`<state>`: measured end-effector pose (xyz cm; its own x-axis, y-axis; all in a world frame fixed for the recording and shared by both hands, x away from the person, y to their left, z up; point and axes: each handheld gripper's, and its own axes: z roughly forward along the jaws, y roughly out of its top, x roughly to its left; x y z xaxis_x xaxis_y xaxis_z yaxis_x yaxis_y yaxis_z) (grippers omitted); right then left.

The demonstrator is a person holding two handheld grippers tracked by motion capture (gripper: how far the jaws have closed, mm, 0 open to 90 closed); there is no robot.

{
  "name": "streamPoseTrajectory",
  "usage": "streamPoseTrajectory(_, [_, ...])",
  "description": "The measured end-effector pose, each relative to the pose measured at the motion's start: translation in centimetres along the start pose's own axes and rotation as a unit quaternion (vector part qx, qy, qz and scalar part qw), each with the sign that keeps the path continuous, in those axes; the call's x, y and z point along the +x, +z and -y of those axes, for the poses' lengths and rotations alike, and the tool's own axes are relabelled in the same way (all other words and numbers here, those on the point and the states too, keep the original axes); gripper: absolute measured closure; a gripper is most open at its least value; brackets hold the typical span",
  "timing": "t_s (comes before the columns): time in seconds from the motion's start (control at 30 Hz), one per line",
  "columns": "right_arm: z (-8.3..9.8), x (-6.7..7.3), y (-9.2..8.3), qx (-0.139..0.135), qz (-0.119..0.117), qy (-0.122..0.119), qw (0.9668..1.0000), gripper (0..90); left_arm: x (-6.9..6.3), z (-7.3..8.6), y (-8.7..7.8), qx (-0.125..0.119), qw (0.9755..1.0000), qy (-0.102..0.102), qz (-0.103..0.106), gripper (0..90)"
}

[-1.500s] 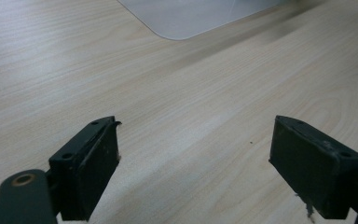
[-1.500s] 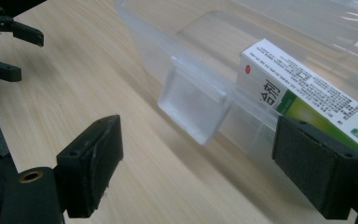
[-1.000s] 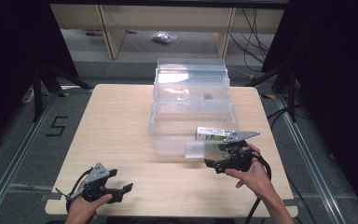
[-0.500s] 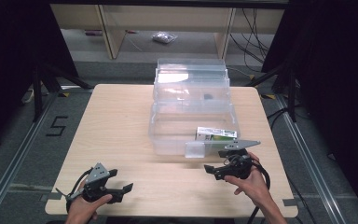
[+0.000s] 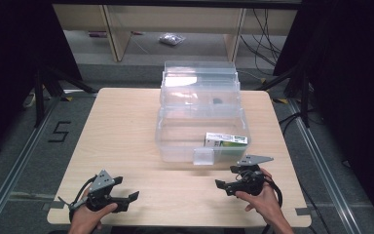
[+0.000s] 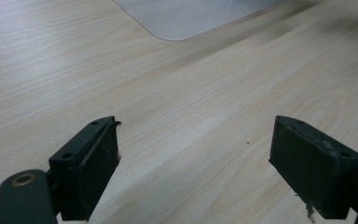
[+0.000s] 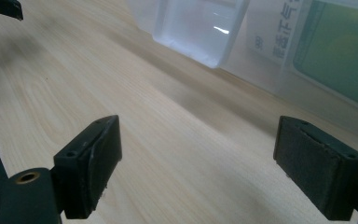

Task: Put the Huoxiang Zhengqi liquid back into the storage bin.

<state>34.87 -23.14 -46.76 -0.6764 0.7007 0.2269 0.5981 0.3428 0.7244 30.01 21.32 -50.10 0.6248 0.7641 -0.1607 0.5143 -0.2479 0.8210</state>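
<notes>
Judged step: closing the clear plastic storage box [image 5: 161, 141] standing at the middle of the pale wooden desk [image 5: 121, 126], its hinged transparent lid [image 5: 199, 78] raised at the far side. Note the green-and-white cardboard carton [image 5: 226, 140] lying flat inside, against the front right wall, with the small clear front latch tab [image 5: 203, 156] just to its left. Note the right tool [image 5: 226, 178] released, jaws wide apart and grasping nothing, low over the desk just before the box's front right corner; confirm in the right gripper view, with latch tab [image 7: 198, 30] and carton [image 7: 340, 56] ahead. Note the left tool [image 5: 126, 188] likewise released and empty, well apart from the box at the near left of the desk. Bring both tools up round the sides rather than across the open top. Press the lid down evenly at both corners. Steady the thin wall against sliding. Check the carton sits below the rim before seating the latch tab.
</notes>
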Motion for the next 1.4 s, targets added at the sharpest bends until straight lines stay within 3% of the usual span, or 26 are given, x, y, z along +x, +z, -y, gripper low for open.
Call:
streamPoseTrajectory(0.03, [0.1, 0.2, -0.1, 0.005, 0.004, 0.011, 0.9999, 16.2, 0.0, 0.0, 0.0, 0.0, 1.0, 0.001, -0.001, 14.9])
streamPoseTrajectory(0.2, [0.8, 0.2, -0.1, -0.002, 0.005, -0.004, 1.0, 16.1, 0.0, 0.0, 0.0, 0.002, 1.0, 0.002, -0.001, 14.9])
streamPoseTrajectory(0.23, [0.9, 0.5, -0.2, -0.001, 0.009, 0.012, 0.9999, 16.1, 0.0, 0.0, 0.0, 0.002, 1.0, 0.002, 0.0, 14.9])
streamPoseTrajectory(0.27, [1.0, 0.2, -0.2, -0.005, 0.01, -0.013, 0.9999, 16.1, 0.0, 0.0, 0.0, 0.001, 1.0, 0.005, 0.0, 14.9])
streamPoseTrajectory(0.3, [1.2, 0.5, -0.2, 0.001, 0.001, 0.011, 0.9999, 16.1, 0.0, 0.0, 0.0, -0.003, 1.0, 0.003, 0.001, 14.9])
streamPoseTrajectory(0.37, [1.4, 0.2, -0.2, -0.009, -0.002, -0.013, 0.9999, 16.1, 0.0, -0.1, -0.1, 0.0, 1.0, 0.006, -0.002, 14.9])
streamPoseTrajectory(0.43, [1.7, 0.5, -0.3, -0.006, -0.005, 0.004, 1.0, 16.1, 0.1, 0.0, -0.1, 0.002, 1.0, 0.006, 0.0, 14.9])
streamPoseTrajectory(0.53, [2.2, 0.4, -0.5, -0.009, 0.0, -0.014, 0.9999, 16.1, 0.1, 0.0, -0.1, 0.002, 1.0, 0.007, -0.001, 14.9])
streamPoseTrajectory(0.57, [2.3, 0.7, -0.5, -0.01, -0.004, 0.003, 0.9999, 16.1, 0.0, 0.0, 0.0, -0.002, 1.0, 0.004, -0.002, 14.9])
streamPoseTrajectory(0.6, [2.4, 0.4, -0.7, -0.011, 0.002, -0.021, 0.9997, 16.1, 0.0, 0.0, 0.0, -0.003, 1.0, 0.003, -0.002, 14.9])
streamPoseTrajectory(0.63, [2.6, 0.6, -0.7, -0.01, -0.003, -0.008, 0.9999, 16.1, 0.1, 0.0, -0.1, 0.0, 1.0, 0.006, -0.002, 14.9])
streamPoseTrajectory(0.7, [2.8, 0.5, -0.9, -0.008, 0.007, -0.015, 0.9998, 16.1, 0.1, 0.0, -0.1, 0.002, 1.0, 0.006, -0.002, 14.9])
streamPoseTrajectory(0.77, [3.0, 0.6, -0.9, -0.002, 0.001, -0.012, 0.9999, 16.1, 0.1, 0.0, -0.1, 0.003, 1.0, 0.007, -0.001, 14.9])
streamPoseTrajectory(0.8, [3.2, 0.9, -0.9, 0.006, 0.014, -0.002, 0.9999, 16.1, 0.1, 0.0, 0.0, 0.004, 1.0, 0.004, -0.002, 14.9])
streamPoseTrajectory(0.83, [3.3, 0.7, -0.7, 0.002, 0.01, -0.016, 0.9998, 16.2, 0.0, 0.0, 0.0, 0.004, 1.0, 0.004, -0.004, 14.9])
streamPoseTrajectory(0.87, [3.4, 0.9, -0.8, 0.012, 0.014, -0.009, 0.9998, 16.1, 0.1, 0.0, -0.1, 0.004, 1.0, 0.004, -0.004, 14.9])
streamPoseTrajectory(1.03, [3.8, 0.8, -0.6, 0.03, 0.021, -0.022, 0.9991, 16.2, 0.0, 0.0, 0.0, 0.004, 1.0, 0.005, -0.004, 14.9])
streamPoseTrajectory(1.07, [4.0, 1.1, -0.6, 0.035, 0.02, -0.006, 0.9992, 16.2, 0.0, 0.0, 0.0, 0.005, 1.0, 0.005, -0.003, 14.9])
streamPoseTrajectory(1.13, [4.0, 1.0, -0.6, 0.033, 0.017, -0.02, 0.9991, 16.1, 0.1, 0.0, 0.0, 0.007, 0.9999, 0.007, -0.003, 15.0])
streamPoseTrajectory(1.23, [4.0, 0.9, -0.6, 0.044, 0.015, -0.016, 0.9988, 16.1, 0.0, 0.0, 0.2, 0.001, 1.0, 0.003, 0.001, 15.0])
streamPoseTrajectory(1.27, [4.0, 0.7, -0.5, 0.038, 0.021, -0.029, 0.9986, 16.1, 0.0, 0.0, 0.2, 0.001, 1.0, 0.003, 0.0, 15.0])
streamPoseTrajectory(1.3, [4.0, 0.9, -0.6, 0.041, 0.022, -0.017, 0.9988, 16.1, 0.1, 0.0, 0.1, 0.007, 0.9999, 0.009, 0.001, 15.0])
streamPoseTrajectory(1.37, [4.0, 0.7, -0.6, 0.041, 0.025, -0.014, 0.9988, 16.1, 0.1, 0.1, 0.2, 0.004, 1.0, 0.006, 0.001, 15.0])
streamPoseTrajectory(1.4, [4.1, 0.7, -0.5, 0.028, 0.027, -0.014, 0.9991, 16.1, 0.1, 0.1, 0.2, 0.004, 1.0, 0.006, 0.001, 15.0])
